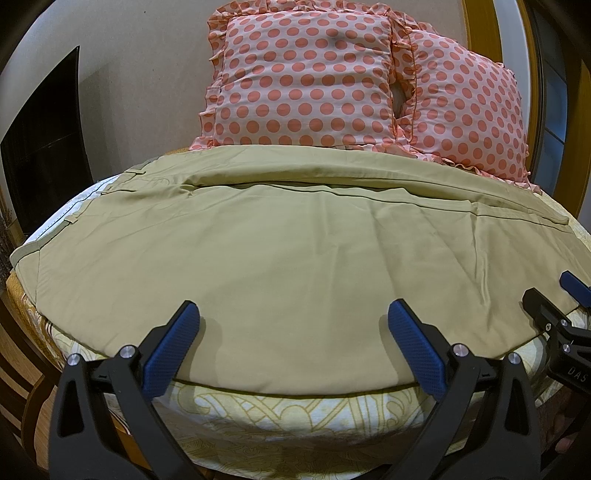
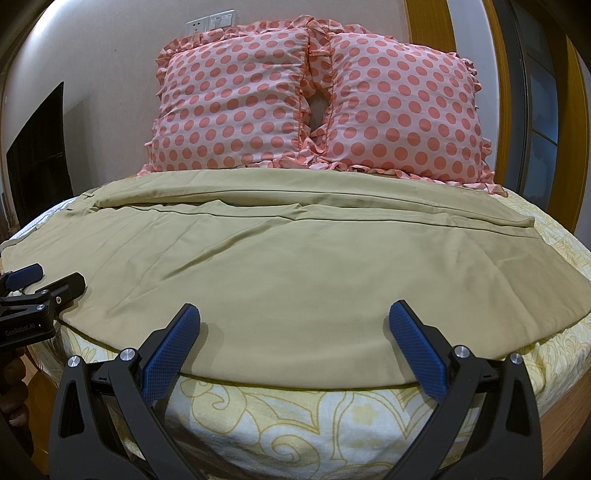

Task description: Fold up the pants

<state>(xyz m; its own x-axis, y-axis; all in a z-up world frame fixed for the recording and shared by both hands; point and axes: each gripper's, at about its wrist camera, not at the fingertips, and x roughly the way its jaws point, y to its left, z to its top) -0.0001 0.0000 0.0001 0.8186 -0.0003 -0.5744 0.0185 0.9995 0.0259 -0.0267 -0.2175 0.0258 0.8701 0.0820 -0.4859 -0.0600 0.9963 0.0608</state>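
I judge the pants [image 1: 280, 243] lie flat on the bed [image 2: 332, 417] with one leg over the other, crosswise folds left, both my left hand-held gripper [image 1: 293, 321] and right hand-held gripper [image 2: 295, 321] spread, pinching nothing.

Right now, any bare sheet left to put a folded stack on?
Little. A bare strip of bedsheet runs along the near edge under the pants, and another past the leg cuffs. The head end is crowded by two polka-dot pillows.

Bed [image 2: 325, 413] w/ yellow-patterned sheet; two polka-dot pillows [image 2: 236, 107] stood against beige wall [image 2: 110, 55]. Switch plates [image 2: 210, 23] above. Dark panel [image 1: 48, 147] at left; wood-framed window [image 2: 543, 110] at right.
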